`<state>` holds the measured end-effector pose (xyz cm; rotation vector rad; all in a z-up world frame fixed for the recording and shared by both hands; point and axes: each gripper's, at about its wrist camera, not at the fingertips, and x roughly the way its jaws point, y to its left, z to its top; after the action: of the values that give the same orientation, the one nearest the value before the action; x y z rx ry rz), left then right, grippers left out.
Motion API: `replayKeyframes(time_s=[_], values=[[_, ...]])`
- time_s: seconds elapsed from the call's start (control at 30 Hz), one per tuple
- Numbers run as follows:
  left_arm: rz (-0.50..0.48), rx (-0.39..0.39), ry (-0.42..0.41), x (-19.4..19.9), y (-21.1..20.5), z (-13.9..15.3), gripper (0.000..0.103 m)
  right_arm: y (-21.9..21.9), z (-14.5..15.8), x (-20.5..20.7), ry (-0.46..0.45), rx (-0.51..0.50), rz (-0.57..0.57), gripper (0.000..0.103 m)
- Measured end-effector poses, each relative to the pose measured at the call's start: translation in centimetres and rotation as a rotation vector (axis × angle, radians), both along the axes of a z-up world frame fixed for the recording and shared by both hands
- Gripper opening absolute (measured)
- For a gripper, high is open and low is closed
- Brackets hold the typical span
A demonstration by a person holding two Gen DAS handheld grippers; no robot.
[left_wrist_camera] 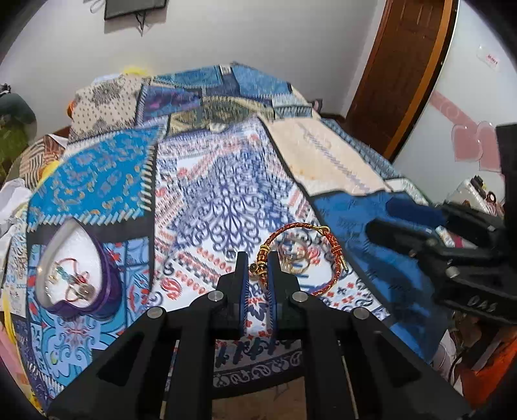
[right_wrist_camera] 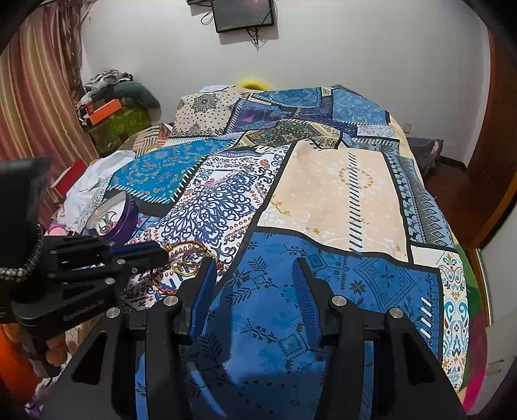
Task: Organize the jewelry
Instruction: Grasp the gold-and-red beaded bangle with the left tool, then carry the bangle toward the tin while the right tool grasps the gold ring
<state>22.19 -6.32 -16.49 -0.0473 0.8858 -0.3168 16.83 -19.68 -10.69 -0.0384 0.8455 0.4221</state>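
Observation:
A red braided bracelet with gold beads lies on the patterned bedspread. My left gripper is shut on its gold-beaded left end. Two or three gold rings lie inside the bracelet's loop. A purple heart-shaped box with a white inside stands at the left and holds several small pieces of jewelry. My right gripper stands open over the blue patch with nothing between its fingers. In the right wrist view the left gripper reaches in from the left, beside the rings and the box.
The bed fills both views. A brown door stands at the right, a screen hangs on the far wall. Clothes and boxes are piled at the left by a striped curtain. White cloth lies at the bed's left edge.

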Motion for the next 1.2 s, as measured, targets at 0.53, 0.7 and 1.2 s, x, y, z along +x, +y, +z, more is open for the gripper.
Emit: replayKeyframes(time_s=[0.53, 0.7, 1.2], values=[[0.122, -0.007, -0.067, -1.2, 5.1, 1.4, 0.009, 4.8, -1.5, 1.6, 0.035, -0.016, 0.116, 0.045], [0.130, -0.012, -0.066, -1.4, 5.8, 1.1, 0.009, 5.4, -2.4, 2.0, 0.069, -0.009, 0.128, 0.034], [0.154, -0.019, -0.100, -2.3, 6.6, 2.3, 0.009, 5.4, -1.4, 1.5, 0.043, -0.007, 0.123, 0.019]])
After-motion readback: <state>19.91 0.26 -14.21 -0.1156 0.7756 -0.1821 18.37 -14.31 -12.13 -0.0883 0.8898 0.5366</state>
